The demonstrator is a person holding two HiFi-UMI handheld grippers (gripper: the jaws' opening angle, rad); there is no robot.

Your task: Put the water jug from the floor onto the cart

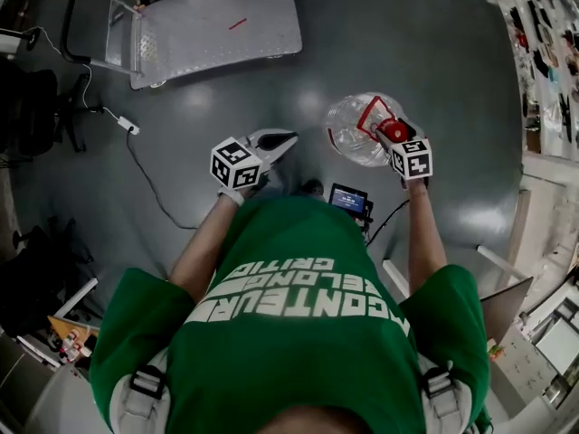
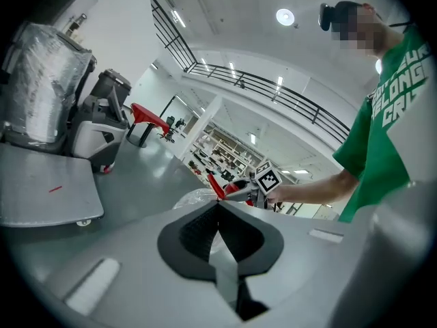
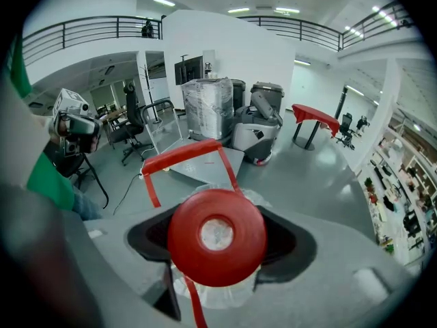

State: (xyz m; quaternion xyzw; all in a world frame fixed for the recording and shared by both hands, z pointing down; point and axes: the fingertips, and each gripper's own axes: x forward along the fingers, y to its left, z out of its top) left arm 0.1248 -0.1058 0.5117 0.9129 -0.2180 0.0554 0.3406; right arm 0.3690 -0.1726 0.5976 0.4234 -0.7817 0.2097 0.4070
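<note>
Grey floor (image 1: 434, 61) spreads out below, with the cart (image 1: 217, 30) lying ahead and to the left. The right hand-held gripper (image 1: 393, 136) is clamped on the neck of the water jug (image 1: 355, 138), just under its red cap (image 3: 217, 234). From the jug, the cart is forward and leftward. The left hand-held gripper (image 1: 276, 140), which is nearer the cart, has its jaws together and holds nothing.

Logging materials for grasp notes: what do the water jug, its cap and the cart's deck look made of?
The water jug: clear, glossy plastic, see-through with bright glints on its walls. Its cap: opaque red plastic, smooth, slightly shiny. The cart deck: probably metal, grey with a dull, finely textured sheen, though coated plastic can't be ruled out.
</note>
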